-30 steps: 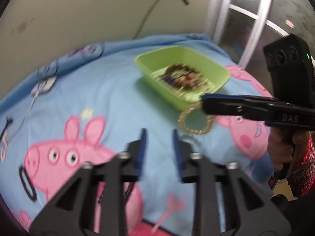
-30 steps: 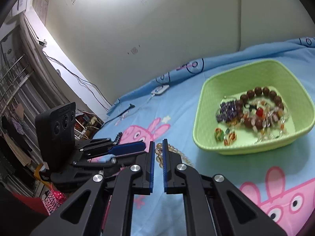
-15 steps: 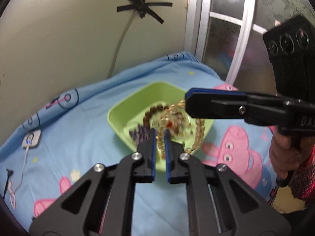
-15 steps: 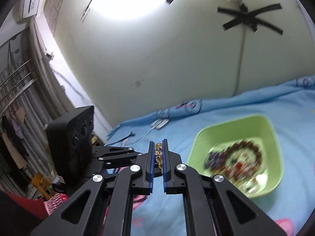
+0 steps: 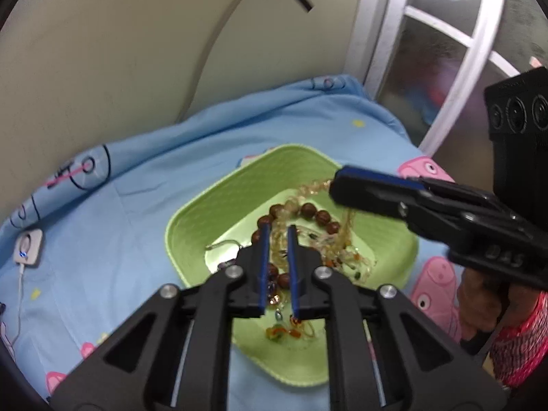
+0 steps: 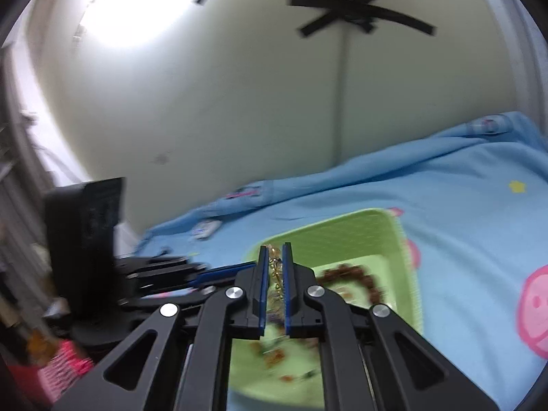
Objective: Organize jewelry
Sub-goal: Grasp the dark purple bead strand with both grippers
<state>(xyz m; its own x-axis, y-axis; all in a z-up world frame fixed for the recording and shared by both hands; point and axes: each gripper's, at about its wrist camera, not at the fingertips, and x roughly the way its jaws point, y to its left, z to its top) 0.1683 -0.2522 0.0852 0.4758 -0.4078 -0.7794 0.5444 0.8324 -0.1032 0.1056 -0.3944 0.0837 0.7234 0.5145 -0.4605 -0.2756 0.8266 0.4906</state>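
Nearest in the left wrist view, the left tongs (image 5: 276, 239) hang low over the green tray (image 5: 191, 219), their pads set narrowly apart with pale gold beads showing in the slot; whether they pinch those beads or only frame them from above I cannot tell; beneath them the tray floor carries a brown bead bracelet (image 5: 308, 210), clear and amber strands, and a few small coloured pieces at the near end; to the right and a little farther, the right tongs (image 5: 337, 179) reach in from the right side, closed on a gold bead bracelet (image 5: 346, 226) that loops out from their tip and trails down toward the tray floor; the right wrist view agrees, showing the gold beads (image 6: 274, 267) caught between the nearly closed pads above the tray; the tray sits on a blue cartoon-print bedsheet (image 5: 120, 239), with a small white switch on a cord (image 5: 29, 248) lying at the far left, and a taped cable on the wall beyond; the step in hand looks like the drop-off of the gold bracelet into the tray; the next move probably calls for opening the right tongs while over the tray, low enough that the strand lands inside the rim, then lifting clear without dragging the other strands.
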